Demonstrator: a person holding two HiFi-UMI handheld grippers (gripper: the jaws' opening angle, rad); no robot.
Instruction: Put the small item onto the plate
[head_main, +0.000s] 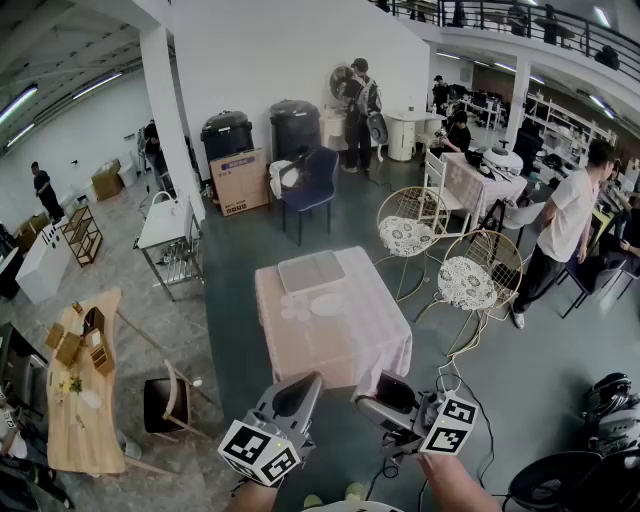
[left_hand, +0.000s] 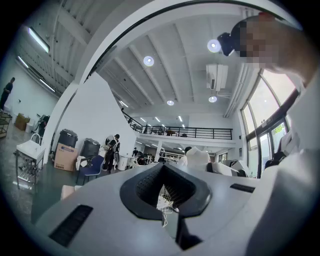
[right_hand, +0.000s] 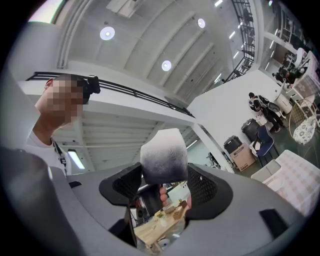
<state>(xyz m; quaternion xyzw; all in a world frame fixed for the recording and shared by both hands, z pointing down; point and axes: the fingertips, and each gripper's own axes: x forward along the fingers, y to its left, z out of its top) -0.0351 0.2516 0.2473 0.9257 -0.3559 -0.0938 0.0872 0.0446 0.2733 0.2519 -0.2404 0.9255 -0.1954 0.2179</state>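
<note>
In the head view a pink-clothed table (head_main: 350, 340) stands some way ahead of me. On it lie a pale oval plate (head_main: 327, 305) and, behind that, a grey tray (head_main: 311, 270). Both grippers hang low in that view, well short of the table. My right gripper (head_main: 388, 395) is shut on the small item (right_hand: 164, 155), a white block with a grey lower half; both pads press its sides. The left gripper (head_main: 298, 388) has its jaws together with nothing in them (left_hand: 162, 195). The right gripper view catches the table (right_hand: 300, 182) at its right edge.
Two wire chairs with lace seats (head_main: 410, 230) (head_main: 470, 280) stand right of the table, and a blue chair (head_main: 310, 185) stands behind it. A wooden table (head_main: 85, 400) with clutter is at left, a black chair (head_main: 560, 485) at bottom right. People (head_main: 565, 230) stand around.
</note>
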